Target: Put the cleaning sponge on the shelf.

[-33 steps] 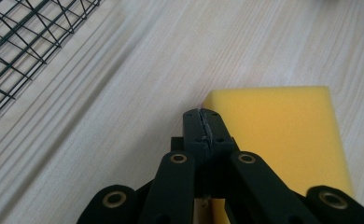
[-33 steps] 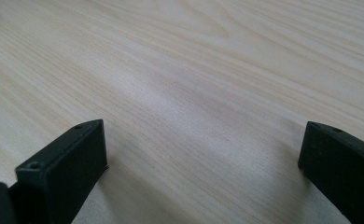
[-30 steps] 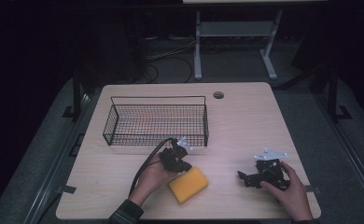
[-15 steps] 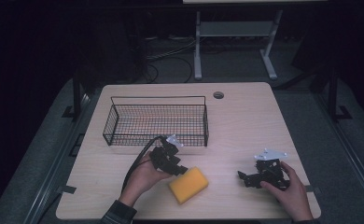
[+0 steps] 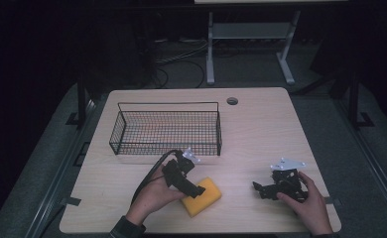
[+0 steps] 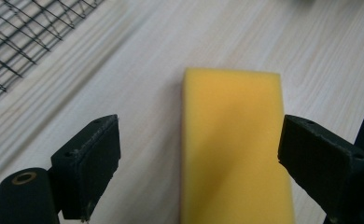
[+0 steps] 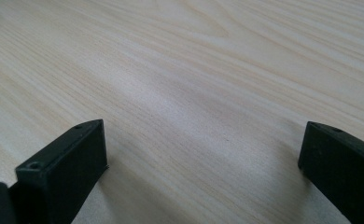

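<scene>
**Sponge on the table, left gripper spread wide over it**

The yellow sponge [image 5: 202, 197] lies flat on the wooden table [image 5: 261, 129], near the front edge and a little left of the middle. It sits just in front of the wire basket [image 5: 165, 129], apart from it, with a strip of bare wood between them.

The left gripper [image 5: 194, 190] hangs over the sponge's left end, tilted down toward it. Its jaws have just been opening and now stand spread wide. In the left gripper view the sponge [image 6: 234, 144] lies between the two black jaws, but neither pad presses on it; bare table shows between the left jaw and the sponge's edge. The gripper has let go of the sponge. A corner of the basket [image 6: 26, 42] shows at the upper left of that view.

The right gripper [image 5: 259, 188] rests low over the table, well to the right of the sponge. In the right gripper view its jaws stand wide apart with bare wood [image 7: 194, 93] between them, holding nothing.
</scene>
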Action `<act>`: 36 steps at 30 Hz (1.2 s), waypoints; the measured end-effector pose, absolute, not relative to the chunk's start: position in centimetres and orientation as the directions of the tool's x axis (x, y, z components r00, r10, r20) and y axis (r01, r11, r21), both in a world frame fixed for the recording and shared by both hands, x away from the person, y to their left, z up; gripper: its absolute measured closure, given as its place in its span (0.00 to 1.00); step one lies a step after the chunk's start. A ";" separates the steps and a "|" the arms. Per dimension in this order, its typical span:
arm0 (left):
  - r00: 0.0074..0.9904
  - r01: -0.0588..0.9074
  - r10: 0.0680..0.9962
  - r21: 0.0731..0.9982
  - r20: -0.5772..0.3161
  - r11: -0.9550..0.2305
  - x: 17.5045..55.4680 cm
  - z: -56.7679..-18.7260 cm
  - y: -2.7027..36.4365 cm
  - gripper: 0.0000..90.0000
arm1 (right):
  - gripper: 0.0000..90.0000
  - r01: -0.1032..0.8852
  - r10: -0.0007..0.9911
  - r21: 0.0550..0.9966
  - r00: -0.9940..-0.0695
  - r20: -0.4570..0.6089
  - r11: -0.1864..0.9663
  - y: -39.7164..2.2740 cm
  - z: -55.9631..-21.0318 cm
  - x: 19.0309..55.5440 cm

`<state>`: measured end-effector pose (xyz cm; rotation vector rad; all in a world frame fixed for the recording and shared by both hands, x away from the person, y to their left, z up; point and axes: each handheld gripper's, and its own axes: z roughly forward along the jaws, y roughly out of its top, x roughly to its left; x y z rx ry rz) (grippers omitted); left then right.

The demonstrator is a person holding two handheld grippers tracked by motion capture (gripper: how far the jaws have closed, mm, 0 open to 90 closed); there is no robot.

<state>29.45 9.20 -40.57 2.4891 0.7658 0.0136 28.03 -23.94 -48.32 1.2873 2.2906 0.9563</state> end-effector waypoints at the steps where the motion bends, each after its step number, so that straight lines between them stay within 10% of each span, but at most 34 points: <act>1: 0.843 0.516 0.519 0.489 -0.143 -0.703 29.3 -40.6 9.0 0.14 | 0.00 0.616 0.848 0.700 -0.529 0.028 0.361 -23.9 -48.3 28.0; 36: 0.896 0.429 0.440 0.355 -0.053 -0.831 27.7 -44.3 5.6 0.16 | 0.00 0.616 0.848 0.700 -0.530 0.028 0.362 -23.9 -48.3 28.0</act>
